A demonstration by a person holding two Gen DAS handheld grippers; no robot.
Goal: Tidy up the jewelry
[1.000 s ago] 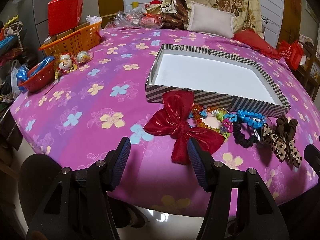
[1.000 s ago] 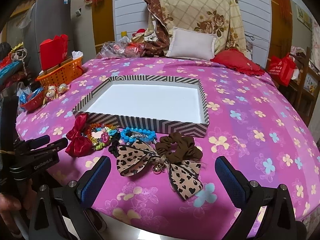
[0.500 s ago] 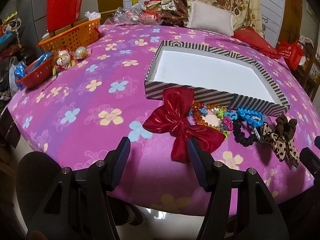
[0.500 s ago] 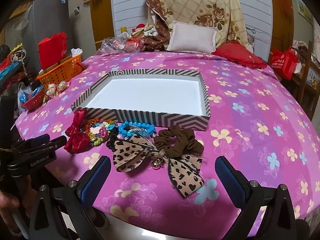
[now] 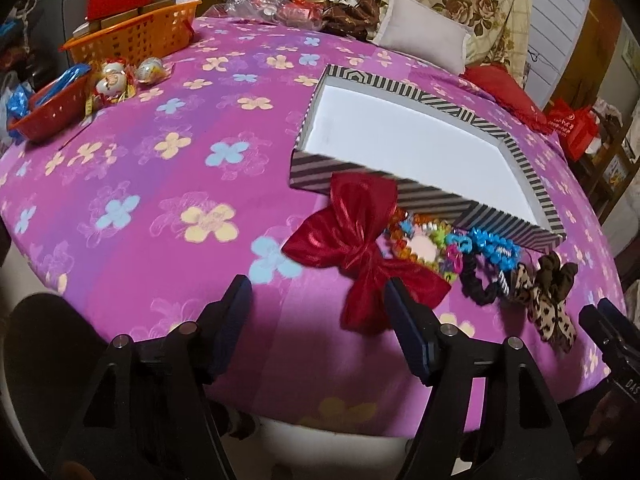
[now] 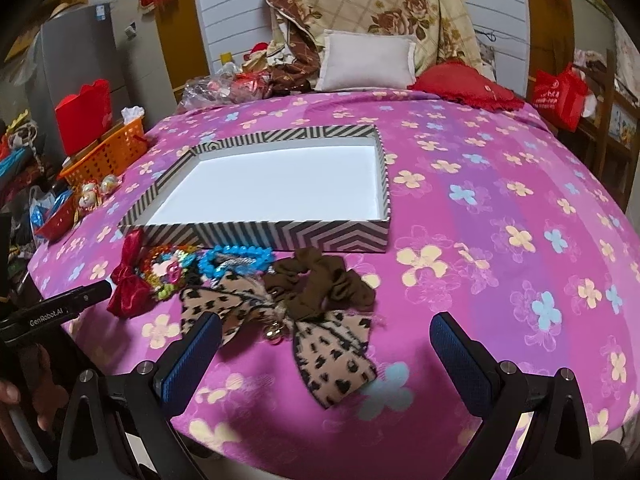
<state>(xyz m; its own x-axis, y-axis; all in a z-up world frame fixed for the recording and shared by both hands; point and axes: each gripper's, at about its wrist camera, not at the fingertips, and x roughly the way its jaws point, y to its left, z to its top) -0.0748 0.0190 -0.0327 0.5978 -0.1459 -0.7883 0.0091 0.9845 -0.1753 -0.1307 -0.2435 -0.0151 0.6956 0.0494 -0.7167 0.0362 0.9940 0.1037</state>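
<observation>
A black-and-white striped box (image 6: 256,236) sits open on the pink flowered tablecloth (image 5: 132,184), its white floor bare, while an orange basket (image 5: 136,38) at the far left edge holds a red bag and cartons. Lined up just before the box's near wall lie a shiny red bow (image 5: 360,256), bright bead bracelets (image 6: 168,268), a blue bracelet (image 6: 236,260), a brown scrunchie (image 6: 320,280) and a leopard-print bow (image 6: 320,344) (the last two overlapping). The left gripper (image 5: 320,312), its jaws widening on nothing beside the red bow, now tilts more than a second ago; the right gripper (image 6: 324,354), spread wide and empty, has edged nearer the leopard bow.

Two downward-tilted wrist views, sharing striped box (image 5: 420,196) (image 6: 280,236)
</observation>
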